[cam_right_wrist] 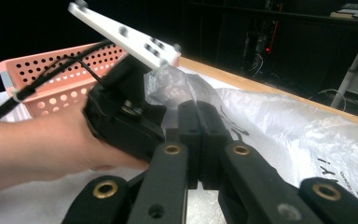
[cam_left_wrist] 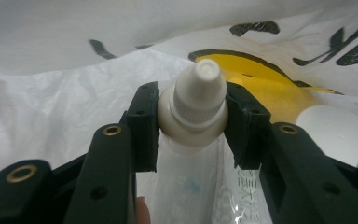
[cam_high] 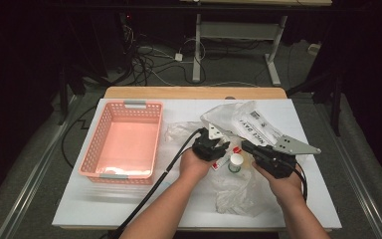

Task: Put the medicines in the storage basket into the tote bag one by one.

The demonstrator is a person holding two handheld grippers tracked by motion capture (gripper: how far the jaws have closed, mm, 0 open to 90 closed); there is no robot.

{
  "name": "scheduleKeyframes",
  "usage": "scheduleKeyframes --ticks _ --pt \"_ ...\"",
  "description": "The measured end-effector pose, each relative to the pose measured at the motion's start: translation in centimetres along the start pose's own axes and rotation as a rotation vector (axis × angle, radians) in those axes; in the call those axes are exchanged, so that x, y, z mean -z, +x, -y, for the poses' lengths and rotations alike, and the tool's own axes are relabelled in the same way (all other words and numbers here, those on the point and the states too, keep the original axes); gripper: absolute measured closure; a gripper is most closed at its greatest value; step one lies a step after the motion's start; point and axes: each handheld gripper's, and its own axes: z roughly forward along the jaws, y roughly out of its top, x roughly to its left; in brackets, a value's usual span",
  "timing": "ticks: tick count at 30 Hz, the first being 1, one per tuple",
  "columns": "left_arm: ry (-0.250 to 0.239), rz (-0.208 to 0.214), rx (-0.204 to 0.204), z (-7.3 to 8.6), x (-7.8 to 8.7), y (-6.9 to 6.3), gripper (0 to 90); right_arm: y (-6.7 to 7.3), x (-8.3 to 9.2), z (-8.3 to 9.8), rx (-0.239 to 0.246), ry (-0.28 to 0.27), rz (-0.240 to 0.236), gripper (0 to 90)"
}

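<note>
The left hand-held gripper (cam_left_wrist: 193,123) is closed on a small white bottle (cam_left_wrist: 196,105), its pads pressing the collar below the ribbed cap on both sides. The bottle sits inside the mouth of a white plastic bag (cam_left_wrist: 74,107) printed in black and yellow.

The right hand-held gripper (cam_right_wrist: 199,116) has its jaws fully together, pinching a fold of the plastic bag (cam_right_wrist: 279,126).

On the table (cam_high: 129,199), the bag lies right of centre. A pink basket (cam_high: 124,139) stands to its left, well apart.
</note>
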Motion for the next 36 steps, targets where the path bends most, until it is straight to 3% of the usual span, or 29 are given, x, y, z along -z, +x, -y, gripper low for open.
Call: scheduleKeyframes --ticks 9,13,16,19,23,30,36 --pt "-0.004 0.002 0.022 0.5 -1.4 -0.1 56.8 -0.1 0.0 0.1 -0.004 0.000 0.000 90.0" --pt "-0.003 0.010 0.027 0.2 -0.8 -0.1 45.6 -0.2 0.1 0.1 -0.002 -0.002 0.000 90.0" --pt "0.019 0.025 0.013 0.2 0.0 -0.2 40.7 -0.2 0.1 0.1 0.001 0.001 0.001 90.0" --pt "0.011 0.051 0.021 0.5 1.1 -0.4 38.0 -0.2 0.1 0.1 0.002 0.002 0.002 90.0" --pt "0.003 0.061 -0.009 1.2 2.8 -0.9 36.1 -0.2 0.1 0.1 0.001 0.001 0.004 90.0" --pt "-0.010 0.091 -0.005 3.3 6.0 -1.2 31.5 -0.1 0.2 0.1 0.000 0.004 0.006 90.0" --pt "0.019 0.116 0.005 5.2 8.4 -1.4 18.7 -0.1 0.2 0.1 0.001 0.009 0.007 90.0"
